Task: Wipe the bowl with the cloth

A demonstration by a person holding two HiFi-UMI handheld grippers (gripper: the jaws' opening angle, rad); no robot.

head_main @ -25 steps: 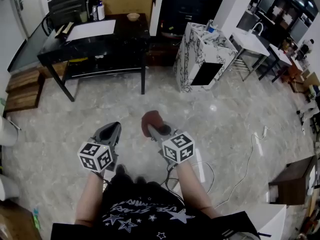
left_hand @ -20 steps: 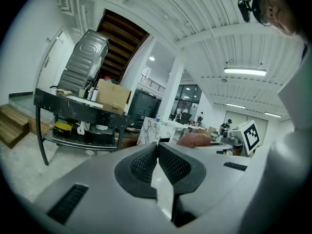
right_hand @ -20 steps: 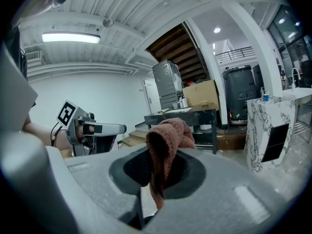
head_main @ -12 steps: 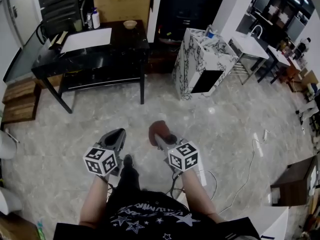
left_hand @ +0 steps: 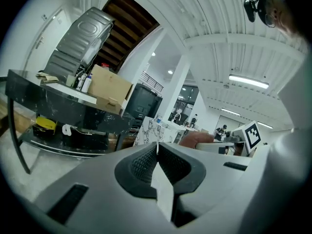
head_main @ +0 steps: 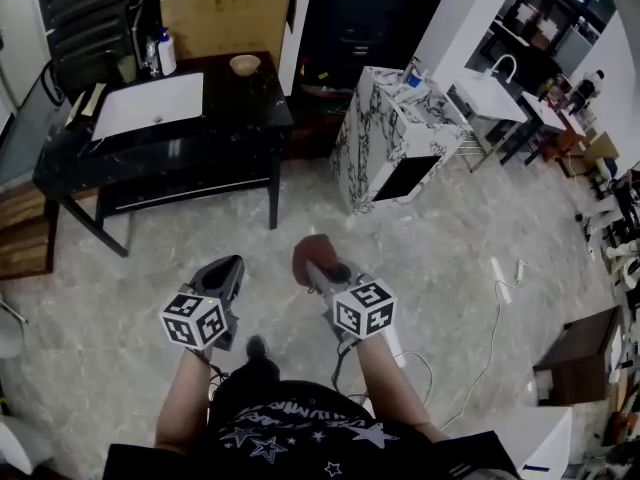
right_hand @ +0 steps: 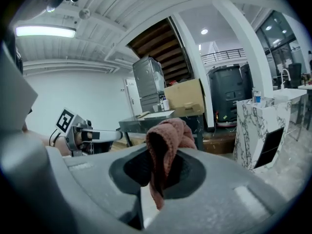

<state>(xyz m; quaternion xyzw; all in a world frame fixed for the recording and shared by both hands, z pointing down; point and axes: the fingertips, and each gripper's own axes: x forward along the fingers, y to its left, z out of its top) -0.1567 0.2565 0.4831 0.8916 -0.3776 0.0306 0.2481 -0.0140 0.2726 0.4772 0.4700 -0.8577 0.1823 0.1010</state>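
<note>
Right gripper (head_main: 320, 271) is clamped down on the cloth (head_main: 312, 256), a reddish-brown knit rag bunched up between the jaws. In the right gripper view you can see a lump of it poking up above the jaws and a tail hanging down below. Left gripper (head_main: 227, 271) has its jaws pressed together with nothing in them. Both are held out side by side in front of the person, low over the floor (head_main: 130, 298), which is pale marble-look tile.

As for the bowl (head_main: 244, 64), it's small and tan, and it's well apart from both grippers. It sits at the far edge of the black counter (head_main: 240, 118), toward its right end. Left of it on the same counter there's a white sheet (head_main: 150, 103) lying flat, and a bottle (head_main: 166, 52) stands near the back edge. A cardboard box (head_main: 225, 13) sits right behind the bowl.

Off to the right of the counter is a marble-patterned cabinet (head_main: 385, 138) with a dark opening in its side, and a white sink (head_main: 490, 93) past that. A white cable (head_main: 495, 313) trails across the floor on the right.
</note>
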